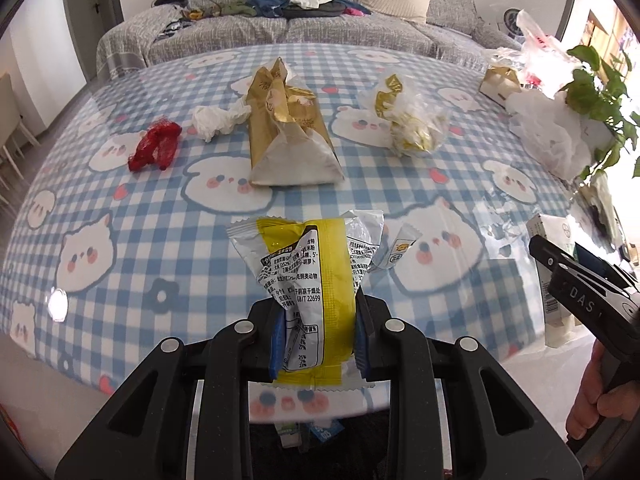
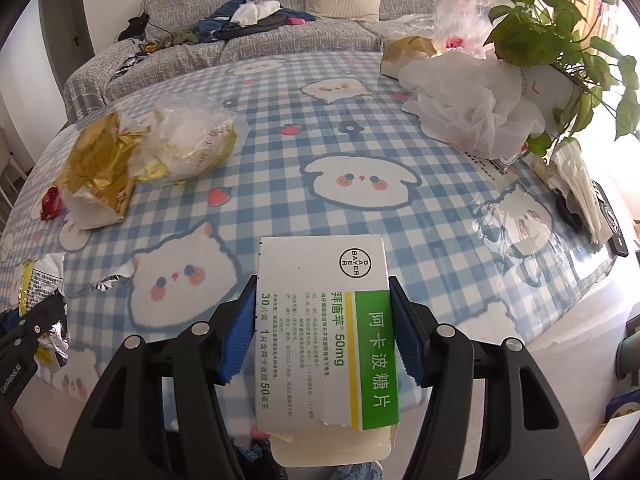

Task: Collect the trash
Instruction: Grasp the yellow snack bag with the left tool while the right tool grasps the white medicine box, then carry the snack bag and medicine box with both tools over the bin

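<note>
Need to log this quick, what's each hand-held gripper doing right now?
Left hand-held gripper: closed on the yellow snack wrapper.
Right hand-held gripper: closed on the medicine box.

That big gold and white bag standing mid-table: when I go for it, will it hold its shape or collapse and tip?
The gold and white bag looks like thin crinkled film, so it will probably crush under the pads rather than resist. It stands on a wide base with a torn, open top, so it is likely light and near empty. A side push would probably slide or topple it.
</note>
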{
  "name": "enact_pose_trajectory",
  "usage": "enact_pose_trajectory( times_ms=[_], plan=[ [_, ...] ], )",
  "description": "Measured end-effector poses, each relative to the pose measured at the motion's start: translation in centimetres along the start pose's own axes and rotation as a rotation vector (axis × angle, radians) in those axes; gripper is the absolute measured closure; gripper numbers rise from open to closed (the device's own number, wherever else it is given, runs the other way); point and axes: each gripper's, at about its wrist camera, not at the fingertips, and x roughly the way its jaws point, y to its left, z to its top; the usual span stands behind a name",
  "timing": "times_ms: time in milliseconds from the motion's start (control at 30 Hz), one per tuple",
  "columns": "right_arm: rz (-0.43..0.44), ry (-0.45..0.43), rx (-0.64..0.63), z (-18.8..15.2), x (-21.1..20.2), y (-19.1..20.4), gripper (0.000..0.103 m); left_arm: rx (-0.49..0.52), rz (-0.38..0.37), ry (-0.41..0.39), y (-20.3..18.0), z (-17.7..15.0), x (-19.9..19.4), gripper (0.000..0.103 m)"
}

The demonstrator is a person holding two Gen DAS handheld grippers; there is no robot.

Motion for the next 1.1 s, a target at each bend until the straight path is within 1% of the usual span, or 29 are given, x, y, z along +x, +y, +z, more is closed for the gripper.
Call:
enact_pose_trajectory(
  times_ms=[267, 767, 967, 1100],
  plan=[
    [0.024, -0.019, 0.009, -2.2, -2.2, 0.1, 0.044, -0.008, -0.026, -0.005, 0.1, -2.6, -1.8, 0.077],
    [0.048, -0.047, 0.012, -5.8, -5.5, 0.7, 0.044, 0.006, -0.034, -0.021, -0.3, -7.2, -4.9, 0.077],
    [0.06, -0.046, 0.019, -8.3, -6.3, 0.6, 0.044, 0.009, -0.041, -0.029, -0.1, -9.3, -6.3, 0.077],
    [0.059, -0.037, 0.021, -9.8, -6.4, 0.3, 0.044, 0.006, -0.043, -0.017, 0.1, -11.0, -6.4, 0.077]
  ],
)
